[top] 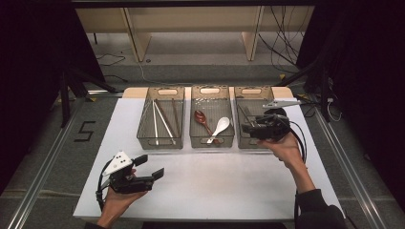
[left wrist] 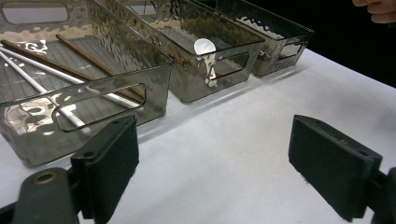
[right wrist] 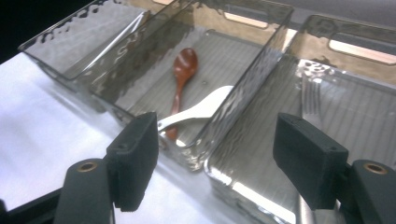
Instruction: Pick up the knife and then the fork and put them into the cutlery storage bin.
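Smoked clear plastic: three bins in a row at the far side of a white table [top: 215,181]; left bin [top: 161,118] holds chopsticks [top: 165,121], white and brown; middle bin [top: 212,121] holds a brown spoon [right wrist: 181,74] and a white spoon [right wrist: 201,109] lying crossed; right bin [top: 253,119] holds a fork [right wrist: 310,105], tines toward the far end, handle running toward the camera in the right gripper view.

Right gripper [top: 248,128]: held over the right bin's near half, above the fork; jaws wide, nothing between them.

Left gripper [top: 153,168]: resting low over bare table, well apart from the bins; jaws wide, empty.

Step in hand, as judged: sorting cutlery by kind, with the fork just placed or about to be taken; which cannot be told.

Handling notes: keep the jaws wide until clear of the bin wall; lift straight before moving sideways, lest a pad catch the rim and drag the bin; if gripping, take the fork across its handle, not the tines.
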`<state>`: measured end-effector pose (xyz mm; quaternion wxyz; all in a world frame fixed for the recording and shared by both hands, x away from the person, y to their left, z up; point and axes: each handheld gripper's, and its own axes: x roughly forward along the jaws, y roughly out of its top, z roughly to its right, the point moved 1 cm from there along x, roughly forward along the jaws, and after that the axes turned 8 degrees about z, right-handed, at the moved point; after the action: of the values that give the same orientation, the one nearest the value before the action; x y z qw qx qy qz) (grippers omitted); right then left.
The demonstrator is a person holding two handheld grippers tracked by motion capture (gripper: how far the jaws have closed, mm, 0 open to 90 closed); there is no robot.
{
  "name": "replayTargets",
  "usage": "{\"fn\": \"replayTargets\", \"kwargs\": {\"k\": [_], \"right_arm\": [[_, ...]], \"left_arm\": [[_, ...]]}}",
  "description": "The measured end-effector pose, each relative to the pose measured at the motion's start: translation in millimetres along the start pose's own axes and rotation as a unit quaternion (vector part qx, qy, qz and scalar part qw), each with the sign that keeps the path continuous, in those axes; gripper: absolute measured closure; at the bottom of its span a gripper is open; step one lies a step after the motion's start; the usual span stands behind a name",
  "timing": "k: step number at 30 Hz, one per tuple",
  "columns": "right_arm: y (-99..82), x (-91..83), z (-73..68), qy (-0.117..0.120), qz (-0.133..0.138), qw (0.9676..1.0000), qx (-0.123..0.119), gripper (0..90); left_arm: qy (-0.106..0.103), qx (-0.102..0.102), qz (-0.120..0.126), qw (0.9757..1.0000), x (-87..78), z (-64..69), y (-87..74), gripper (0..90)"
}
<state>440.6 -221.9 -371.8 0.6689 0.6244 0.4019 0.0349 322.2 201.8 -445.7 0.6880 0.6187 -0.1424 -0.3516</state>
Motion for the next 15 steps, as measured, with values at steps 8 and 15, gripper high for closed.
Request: {"fn": "replayTargets", "kwargs": {"k": [8, 15], "right_arm": [[-10.9, -5.8, -12.9, 0.009, 0.015, 0.9998, -0.002, 29.1], [-18.4, -9.6, -21.3, 0.013, 0.032, 0.9994, -0.004, 26.9]], "left_arm": [[0.000, 0.001, -0.001, 1.0000, 0.3, -0.1, -0.2, 15.7], [0.000, 0.000, -0.001, 1.0000, 0.4, -0.2, -0.3, 15.7]]}}
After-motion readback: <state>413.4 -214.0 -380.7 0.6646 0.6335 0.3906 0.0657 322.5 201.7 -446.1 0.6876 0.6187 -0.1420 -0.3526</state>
